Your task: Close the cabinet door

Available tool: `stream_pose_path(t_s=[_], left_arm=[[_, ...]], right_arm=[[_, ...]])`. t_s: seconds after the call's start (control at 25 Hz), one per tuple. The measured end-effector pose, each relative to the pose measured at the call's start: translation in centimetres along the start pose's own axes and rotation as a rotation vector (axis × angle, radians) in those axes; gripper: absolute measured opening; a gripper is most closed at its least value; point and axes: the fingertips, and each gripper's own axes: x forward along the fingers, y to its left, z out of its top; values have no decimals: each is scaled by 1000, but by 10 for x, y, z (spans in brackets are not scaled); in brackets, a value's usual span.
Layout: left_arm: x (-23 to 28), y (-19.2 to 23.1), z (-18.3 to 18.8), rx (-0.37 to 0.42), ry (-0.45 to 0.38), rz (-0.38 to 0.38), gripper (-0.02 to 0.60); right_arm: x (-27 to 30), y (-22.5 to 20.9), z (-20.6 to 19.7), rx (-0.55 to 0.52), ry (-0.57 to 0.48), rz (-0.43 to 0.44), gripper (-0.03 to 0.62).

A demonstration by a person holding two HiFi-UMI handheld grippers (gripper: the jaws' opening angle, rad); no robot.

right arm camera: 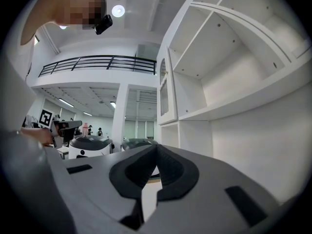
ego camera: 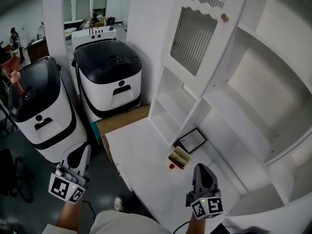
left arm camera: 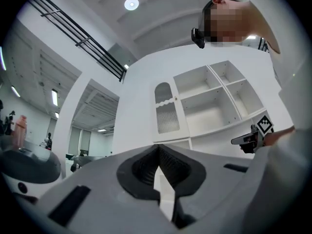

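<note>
- Cabinet (ego camera: 273, 82): was white throughout.
- Cabinet door (ego camera: 200, 33): had a white frame with scalloped trim. Its pane was grey and ribbed in fine vertical lines.
- Knob (ego camera: 224, 17): was brass-gold.
- Bench (ego camera: 146, 165): was white.
- Picture frame (ego camera: 192, 140): had a black border and a pale centre.
- Small dot (ego camera: 171, 166): was red.
- Cardboard (ego camera: 122, 121): was brown.
- Two machines (ego camera: 109, 77) (ego camera: 41, 111): had white bodies, glossy black lids and black banding.
- Floor (ego camera: 14, 145): was dark grey.
- Left hand-held gripper (ego camera: 86, 148) and right hand-held gripper (ego camera: 200, 166): were grey, and each cube carried black-and-white square markers.
</note>
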Motion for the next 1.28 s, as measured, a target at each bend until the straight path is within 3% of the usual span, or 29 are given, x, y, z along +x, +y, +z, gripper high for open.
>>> stream_pose_path(t_s=[0.2, 0.44, 0.68, 0.92, 1.28], left_arm=[[-22, 11, -3, -15, 6, 54, 6], [-13, -11, -2, -37, -24, -16, 6], [-15, -25, -1, -43, -29, -19, 6], [-22, -51, -3, -53, -28, -29, 6], [-35, -86, -1, -46, -29, -21, 6]], right_arm=[[-5, 10, 1, -9, -6, -16, -4], [-14, 16, 3, -3, -13, -15, -3], [-25, 16, 3, -3, -11, 4, -3], [-47, 6, 5, -50, -12, -45, -5], [-76, -5, 4, -51, -22, -13, -4]])
